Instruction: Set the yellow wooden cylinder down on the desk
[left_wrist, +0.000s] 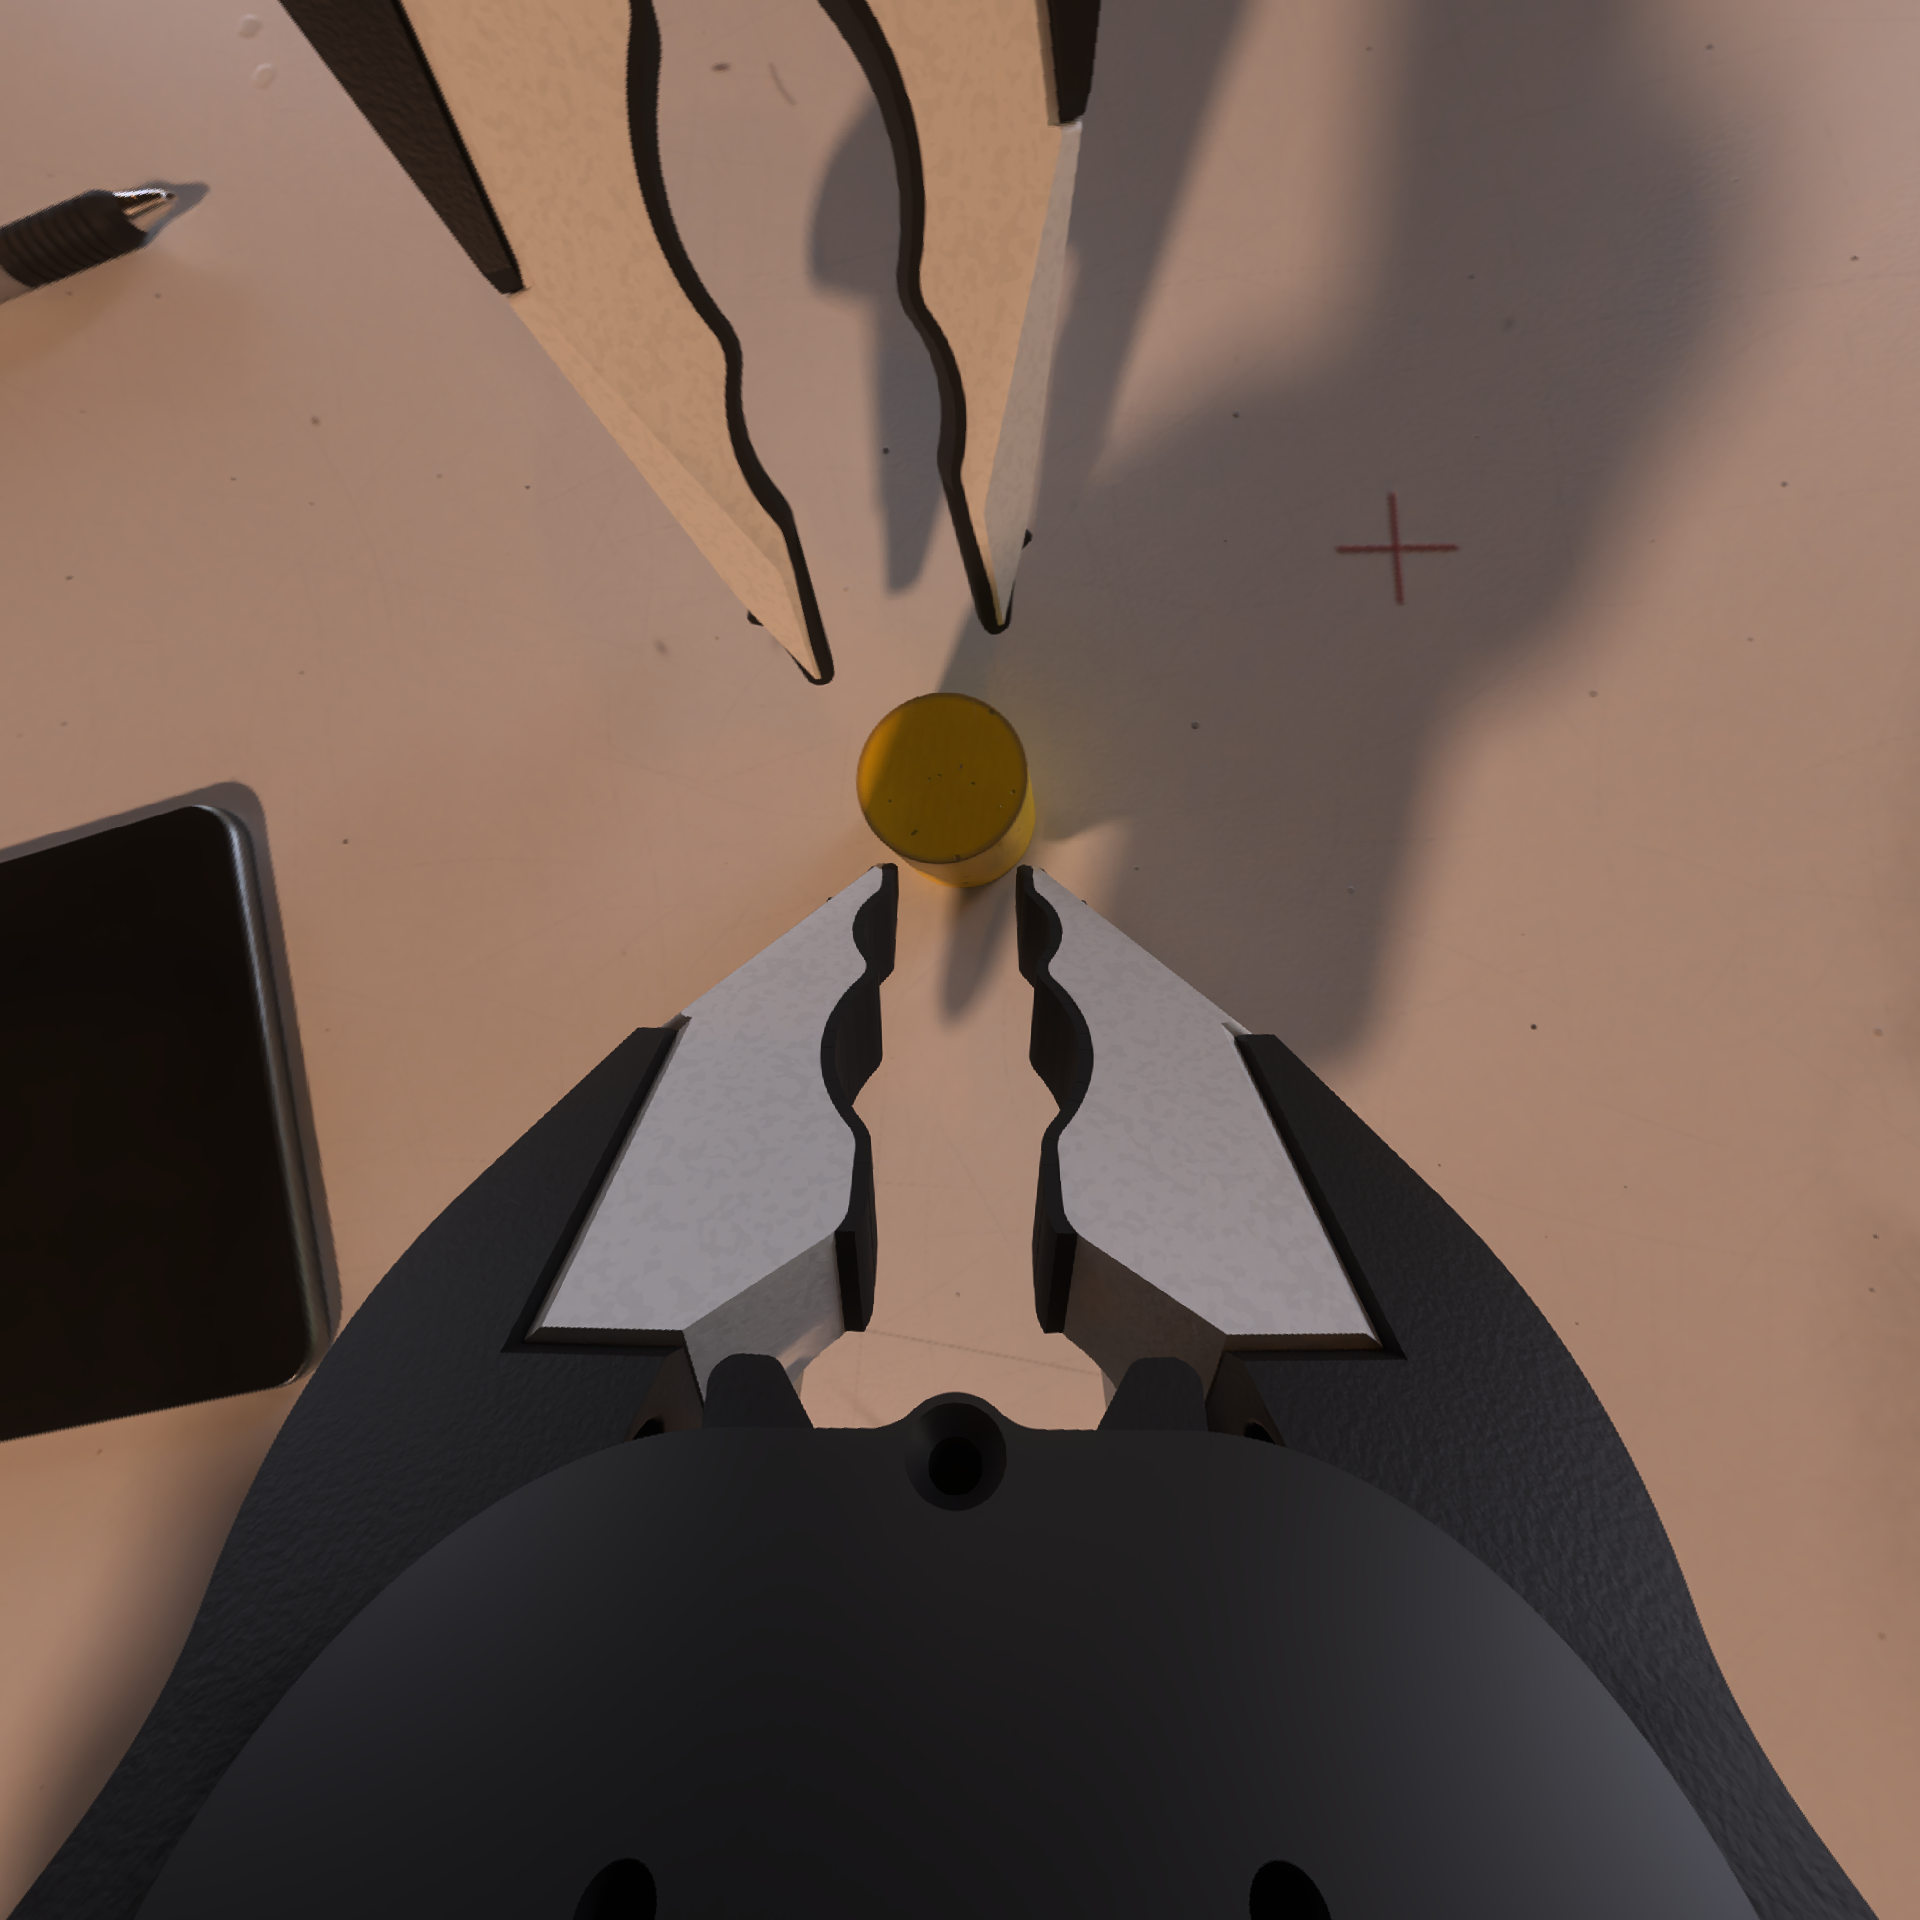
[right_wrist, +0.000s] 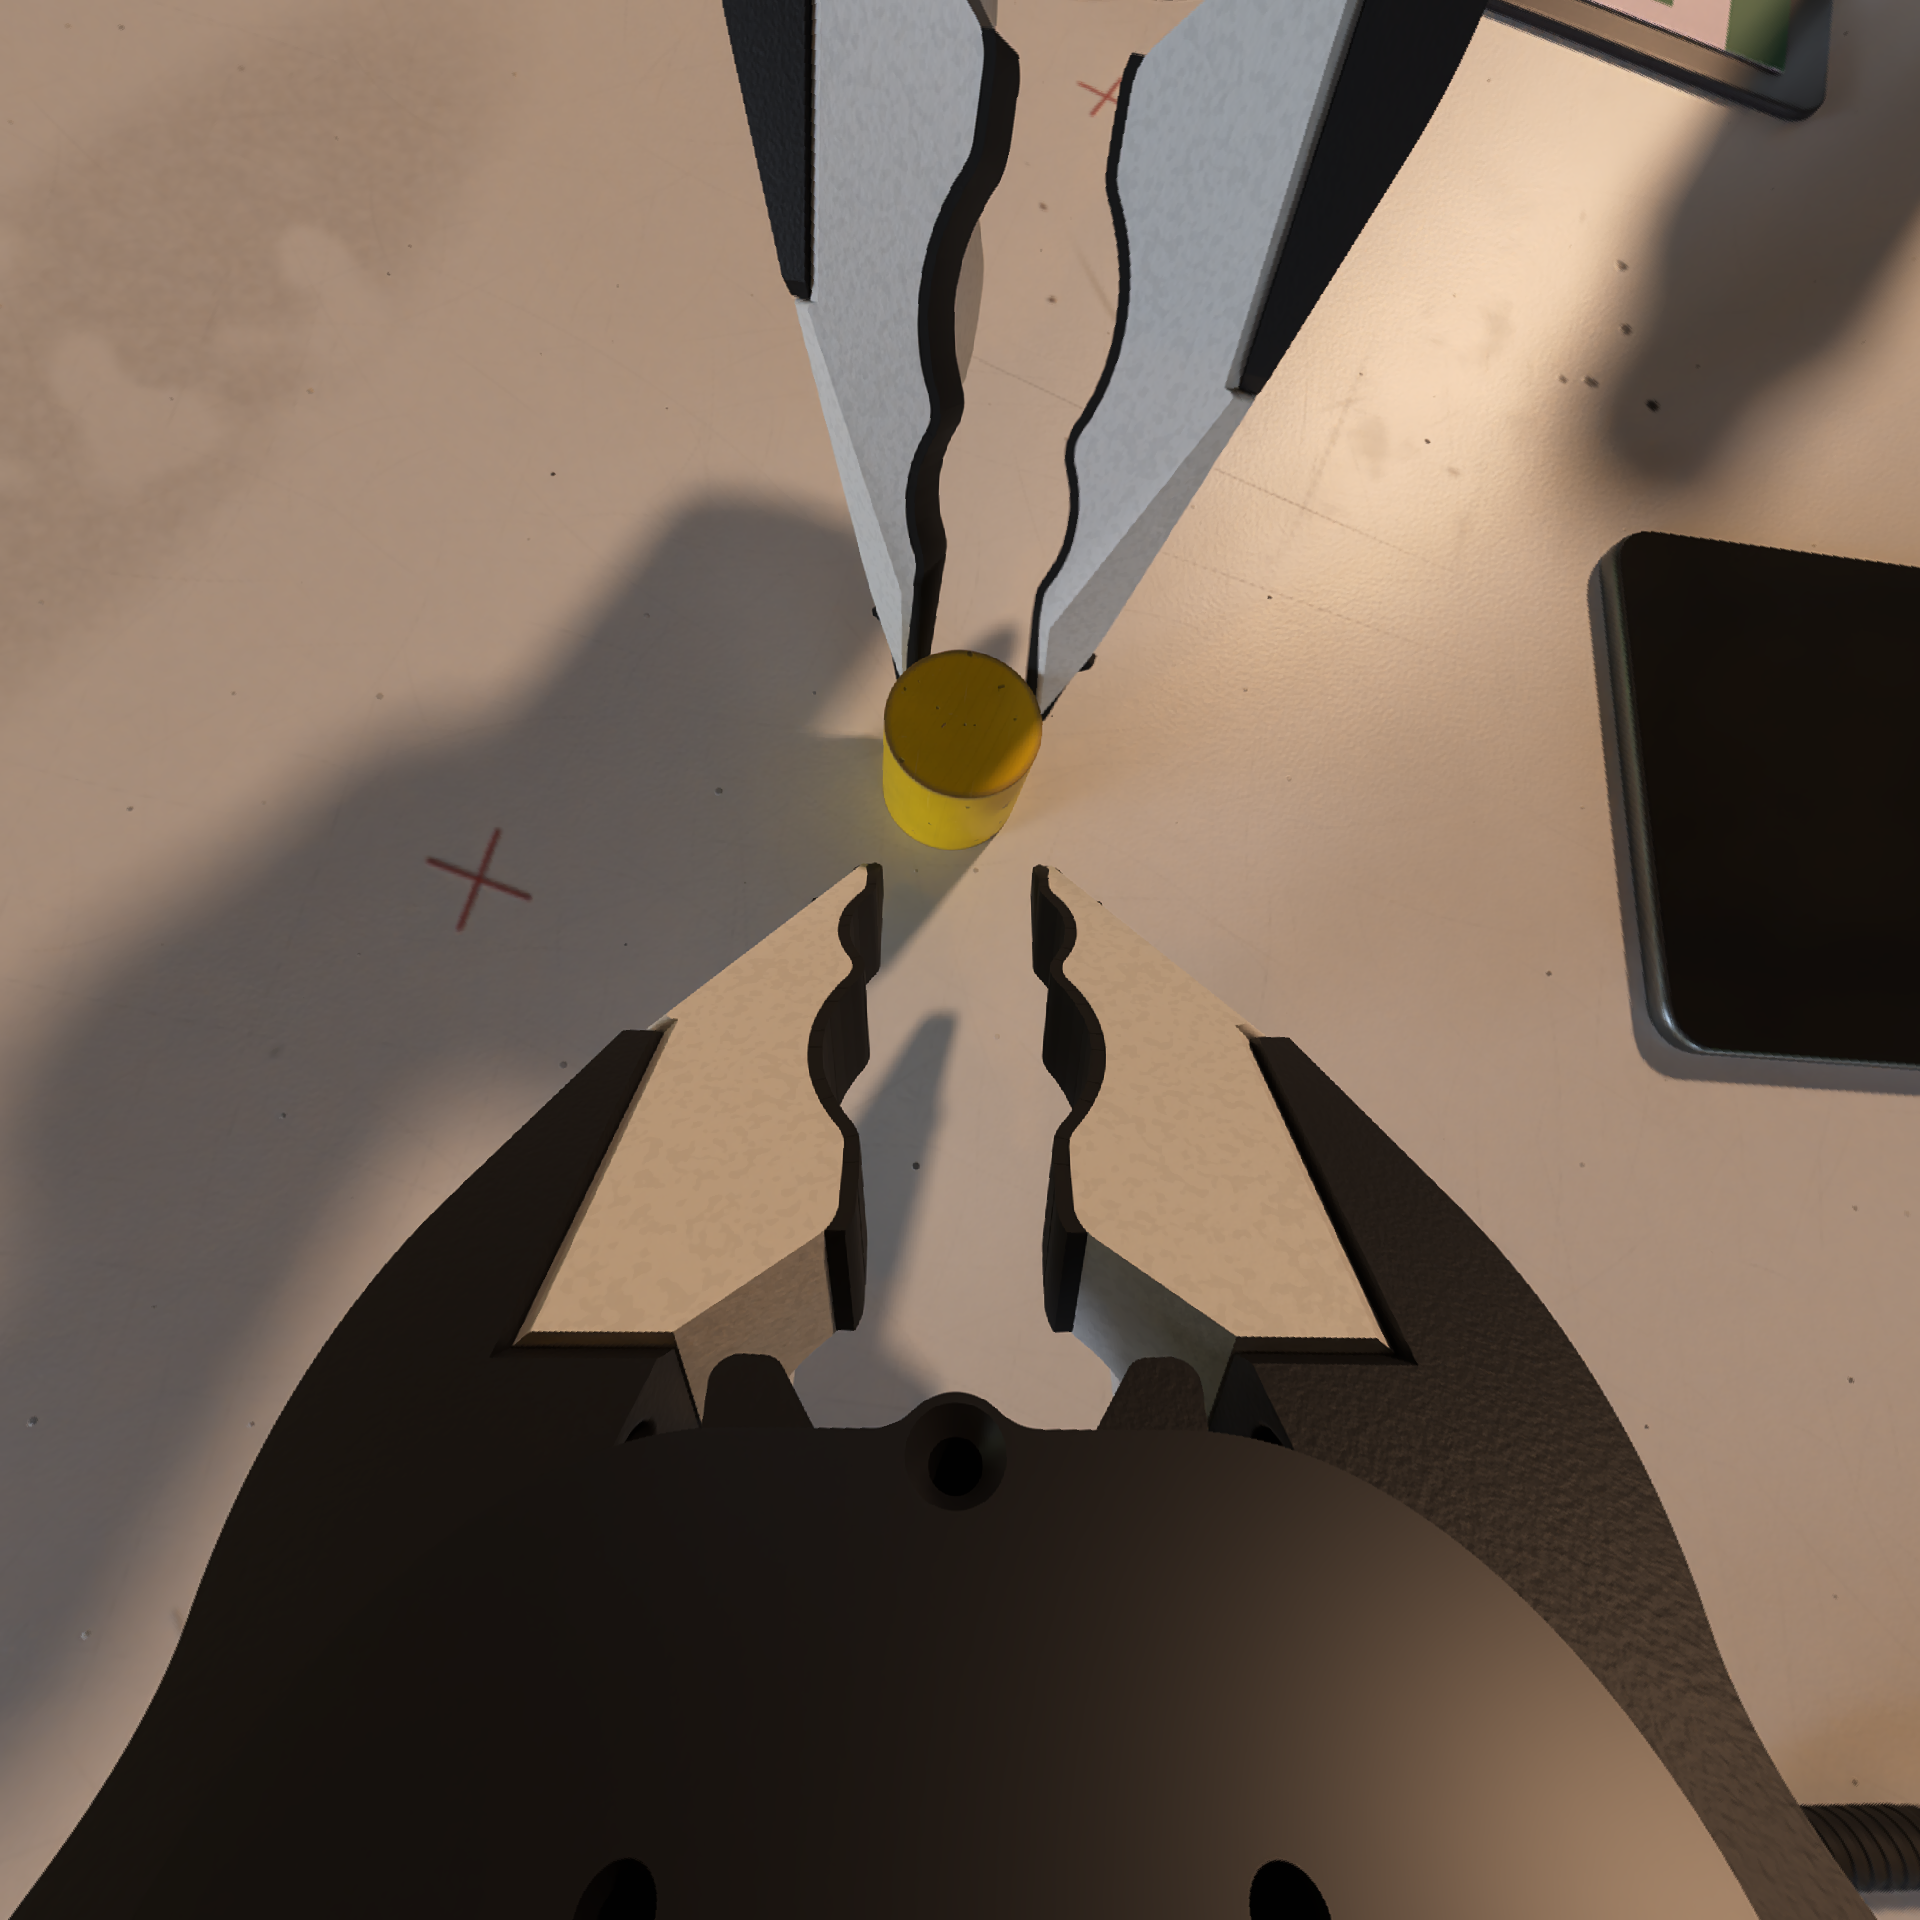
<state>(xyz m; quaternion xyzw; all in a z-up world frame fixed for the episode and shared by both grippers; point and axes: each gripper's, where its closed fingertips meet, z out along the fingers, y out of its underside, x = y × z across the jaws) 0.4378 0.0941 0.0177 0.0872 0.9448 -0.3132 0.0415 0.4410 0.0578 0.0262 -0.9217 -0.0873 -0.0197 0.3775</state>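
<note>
The yellow wooden cylinder (left_wrist: 943, 779) stands upright on the beige desk (left_wrist: 1558, 935), free of both grippers. My left gripper (left_wrist: 954, 878), with grey fingers, is open, and its tips sit just short of the cylinder's near side. My right gripper (left_wrist: 909, 646), with tan fingers, comes in from the far side, also open and just clear of the cylinder. In the right wrist view the cylinder (right_wrist: 961, 743) stands just beyond my open right gripper (right_wrist: 956, 873). The left gripper (right_wrist: 980, 644) reaches in behind the cylinder, its tips partly hidden by it.
A black flat slab (left_wrist: 135, 1112) lies on the desk at the left; it also shows in the right wrist view (right_wrist: 1777, 810). A pen (left_wrist: 83, 234) lies at the far left. Red crosses (left_wrist: 1395, 548) (right_wrist: 478, 878) mark the desk. A framed object (right_wrist: 1662, 42) sits at the top right.
</note>
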